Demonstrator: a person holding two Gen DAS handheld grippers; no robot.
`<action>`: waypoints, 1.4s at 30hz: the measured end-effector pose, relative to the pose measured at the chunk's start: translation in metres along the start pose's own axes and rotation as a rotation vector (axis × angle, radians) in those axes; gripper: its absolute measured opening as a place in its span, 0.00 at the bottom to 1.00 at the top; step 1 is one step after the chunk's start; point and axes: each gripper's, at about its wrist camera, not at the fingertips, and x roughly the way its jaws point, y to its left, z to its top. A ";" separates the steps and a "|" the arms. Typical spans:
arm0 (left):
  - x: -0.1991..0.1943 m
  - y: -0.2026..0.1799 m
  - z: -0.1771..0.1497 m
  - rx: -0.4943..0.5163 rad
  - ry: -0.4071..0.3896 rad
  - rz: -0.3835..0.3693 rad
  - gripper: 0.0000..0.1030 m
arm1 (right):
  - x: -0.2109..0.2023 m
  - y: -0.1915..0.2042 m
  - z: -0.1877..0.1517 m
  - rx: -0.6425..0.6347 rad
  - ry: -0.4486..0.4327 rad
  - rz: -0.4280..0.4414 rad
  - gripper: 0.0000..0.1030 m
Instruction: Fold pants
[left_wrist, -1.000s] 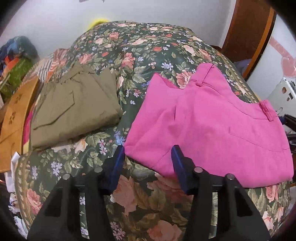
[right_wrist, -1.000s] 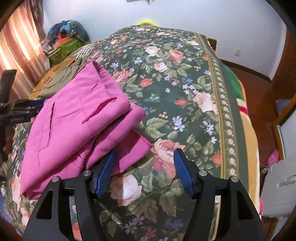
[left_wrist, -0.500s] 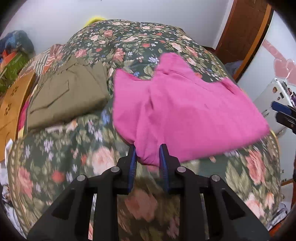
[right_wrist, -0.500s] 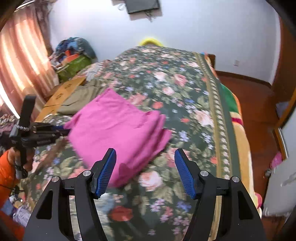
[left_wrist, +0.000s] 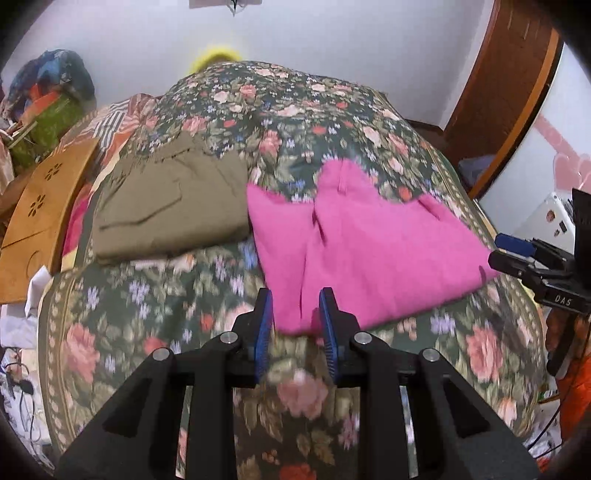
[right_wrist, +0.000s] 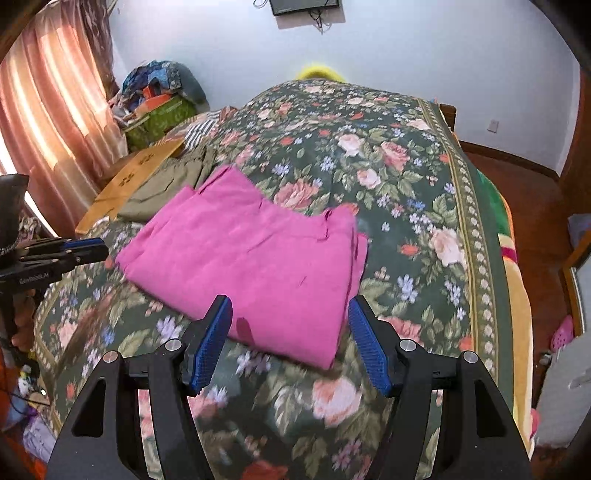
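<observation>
The folded pink pants lie flat on the floral bedspread; they also show in the right wrist view. My left gripper is at their near corner with its jaws partly apart, and the cloth edge lies between the fingertips without being pinched. My right gripper is wide open and empty, held just short of the pants' near edge. Each gripper shows at the edge of the other's view.
Folded olive pants lie left of the pink ones. A wooden board and a pile of bags sit at the bed's left side. A wooden door stands to the right.
My left gripper was shut on the pink pants' corner, dragged them toward the olive pants, and has now opened. My right gripper has drawn back and stayed open.
</observation>
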 end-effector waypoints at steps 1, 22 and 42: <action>0.007 -0.001 0.007 -0.001 0.007 -0.014 0.25 | 0.001 -0.002 0.002 0.002 -0.003 -0.003 0.60; 0.077 0.023 0.011 -0.072 0.076 -0.050 0.25 | 0.076 -0.039 0.032 0.006 0.059 0.064 0.14; 0.076 0.033 0.000 -0.059 0.053 -0.040 0.30 | 0.058 0.006 0.090 -0.138 0.046 0.104 0.37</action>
